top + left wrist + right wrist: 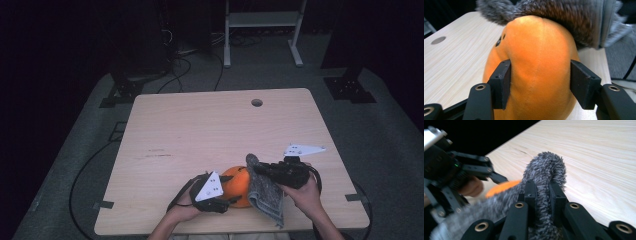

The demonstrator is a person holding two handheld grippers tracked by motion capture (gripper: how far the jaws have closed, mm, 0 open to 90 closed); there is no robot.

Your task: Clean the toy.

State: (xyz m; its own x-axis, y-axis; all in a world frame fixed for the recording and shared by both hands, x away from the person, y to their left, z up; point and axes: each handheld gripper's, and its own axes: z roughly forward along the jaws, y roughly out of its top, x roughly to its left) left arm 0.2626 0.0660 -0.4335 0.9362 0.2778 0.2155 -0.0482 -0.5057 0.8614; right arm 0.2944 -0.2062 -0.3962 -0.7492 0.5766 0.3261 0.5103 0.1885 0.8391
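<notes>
Round orange plush toy (237, 186) partly hidden: grey fuzzy cloth (265, 192) drapes its right side and top, left tongs (226, 192) cover its near-left flank. Toy's small dark marks hard to make out in left gripper view. Left tongs (540, 82) clamped on toy, pads denting plush both sides. Right tongs (543, 191) pinched tight on cloth fold, just right of toy. Toy sits on light wooden surface (200, 130) at near edge, cloth touching it, hanging down toy's right.
</notes>
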